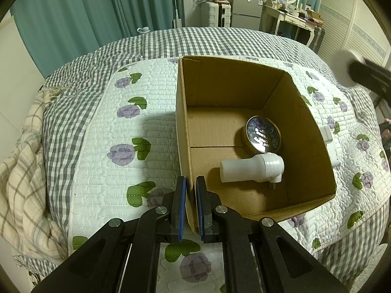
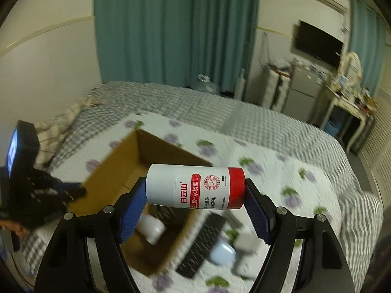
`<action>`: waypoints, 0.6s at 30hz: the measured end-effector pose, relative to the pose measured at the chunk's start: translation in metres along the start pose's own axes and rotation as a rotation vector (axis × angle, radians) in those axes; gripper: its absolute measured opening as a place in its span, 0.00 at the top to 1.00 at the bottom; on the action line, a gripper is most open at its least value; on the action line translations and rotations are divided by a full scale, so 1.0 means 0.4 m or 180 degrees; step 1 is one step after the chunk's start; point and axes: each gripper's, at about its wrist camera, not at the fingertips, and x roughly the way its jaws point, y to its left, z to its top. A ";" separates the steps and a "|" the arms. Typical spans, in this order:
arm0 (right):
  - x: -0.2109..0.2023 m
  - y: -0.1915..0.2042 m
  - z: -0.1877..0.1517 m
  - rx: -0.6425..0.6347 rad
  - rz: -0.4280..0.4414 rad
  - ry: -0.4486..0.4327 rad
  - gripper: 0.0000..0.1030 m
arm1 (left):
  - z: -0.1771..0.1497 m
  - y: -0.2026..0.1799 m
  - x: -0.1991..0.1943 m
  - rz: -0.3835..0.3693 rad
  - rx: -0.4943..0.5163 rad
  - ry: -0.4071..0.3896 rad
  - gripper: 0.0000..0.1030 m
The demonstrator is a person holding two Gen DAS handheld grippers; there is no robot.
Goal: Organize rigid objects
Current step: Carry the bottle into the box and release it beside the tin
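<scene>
An open cardboard box (image 1: 305, 122) stands on the bed. Inside lie a round dark tin (image 1: 263, 134) and a white bottle (image 1: 251, 167) on its side. My left gripper (image 1: 191, 183) is shut on the box's near left wall. My right gripper (image 2: 195, 195) is shut on a white bottle with a red cap (image 2: 195, 187), held sideways above the box (image 2: 117, 168). It shows blurred at the right edge of the left wrist view (image 1: 354, 72).
The bed has a floral quilt (image 1: 127, 131) over a grey checked cover. To the right of the box lie a black keyboard (image 2: 202, 241), a pale blue object (image 2: 222, 254) and white blocks (image 2: 246, 244). A white item (image 1: 327, 134) lies outside the box's right wall.
</scene>
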 end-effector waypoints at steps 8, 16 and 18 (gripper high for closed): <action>0.175 0.110 0.007 -0.0137 0.0454 0.0322 0.26 | 0.000 0.001 0.007 0.0016 0.0000 0.0024 0.92; 0.359 0.140 -0.050 -0.0138 0.0468 0.0833 0.26 | 0.003 0.004 0.013 -0.0006 0.0001 0.0035 0.92; 0.374 0.138 -0.053 -0.0137 0.0460 0.0874 0.26 | 0.003 0.003 0.013 -0.0006 0.0002 0.0036 0.92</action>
